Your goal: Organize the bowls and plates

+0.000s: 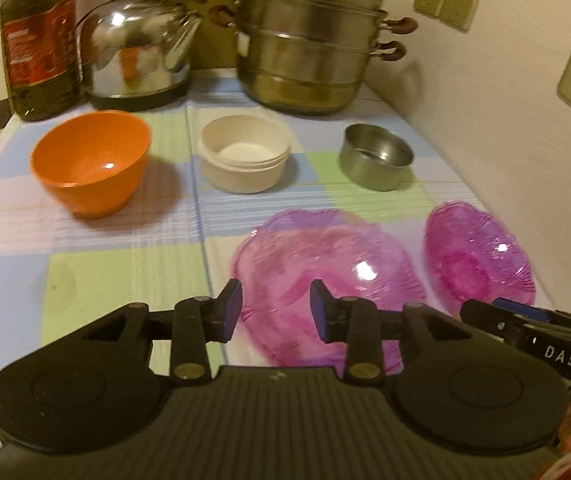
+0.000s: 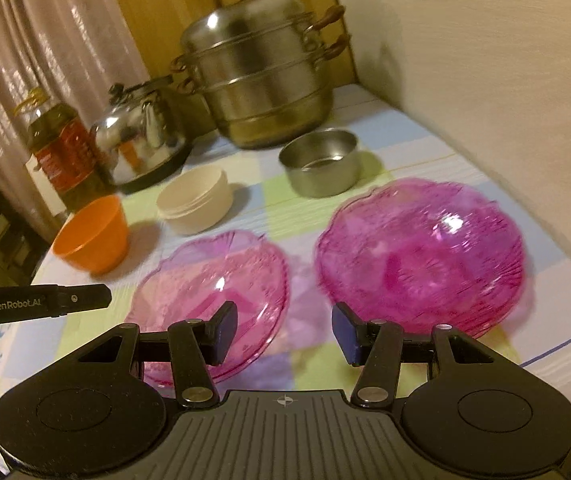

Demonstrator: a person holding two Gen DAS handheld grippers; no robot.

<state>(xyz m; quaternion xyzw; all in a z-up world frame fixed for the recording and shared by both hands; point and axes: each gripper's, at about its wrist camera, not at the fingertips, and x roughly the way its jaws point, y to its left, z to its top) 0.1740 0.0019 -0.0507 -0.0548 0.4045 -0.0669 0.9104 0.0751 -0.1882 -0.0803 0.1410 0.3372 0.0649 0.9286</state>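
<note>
Checked cloth covers the table, with two pink plates near its front edge and three bowls in a row behind. Both grippers hover parted and empty. I'd take one plate by its rim and lift it level.

At the table's back edge stand an oil bottle toward the left corner, a shiny kettle just beside it, and a tiered steamer pot toward the right corner. Wall sockets sit beyond the right edge; a curtain hangs behind.
</note>
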